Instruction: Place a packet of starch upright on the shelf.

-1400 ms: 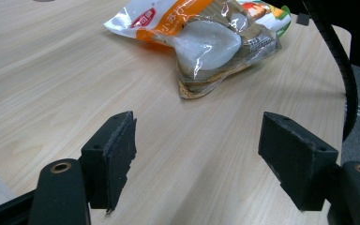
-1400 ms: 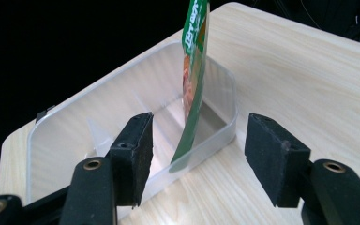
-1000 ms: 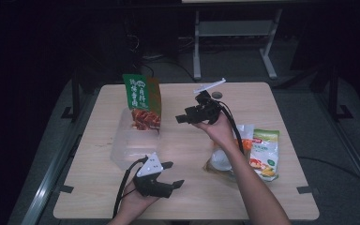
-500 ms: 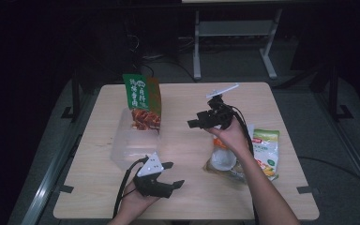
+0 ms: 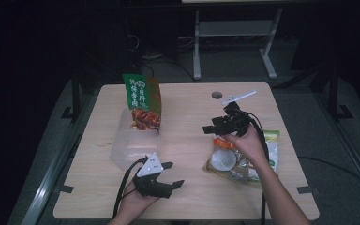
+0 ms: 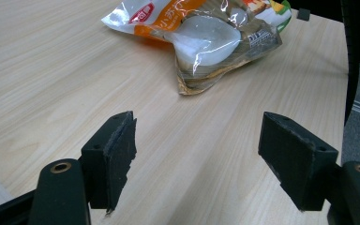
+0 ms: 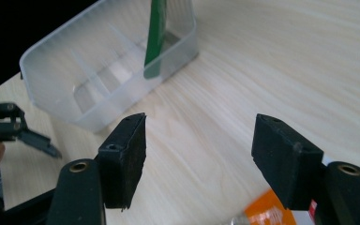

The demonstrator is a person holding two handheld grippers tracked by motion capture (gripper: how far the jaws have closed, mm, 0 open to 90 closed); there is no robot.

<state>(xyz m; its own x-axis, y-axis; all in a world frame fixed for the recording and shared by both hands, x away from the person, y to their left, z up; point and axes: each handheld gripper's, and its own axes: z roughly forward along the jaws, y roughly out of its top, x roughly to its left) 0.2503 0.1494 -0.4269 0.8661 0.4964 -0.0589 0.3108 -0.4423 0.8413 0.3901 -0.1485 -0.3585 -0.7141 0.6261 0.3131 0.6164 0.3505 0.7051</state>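
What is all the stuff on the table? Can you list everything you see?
Clear plastic storage bin: one, see-through, on the left half of the table.
Green and red snack bag: one, standing upright in the far end of the bin.
Pile of orange, white and green food packets: a few overlapping, count unclear, lying on the right side of the table.
Light wooden table: one, pale wood, under everything.
Small round grey disc: one, on the table near the far edge.
Left gripper: one, black, jaws open and empty, near the front edge.
Right gripper: one, black, jaws open and empty, above the packets.
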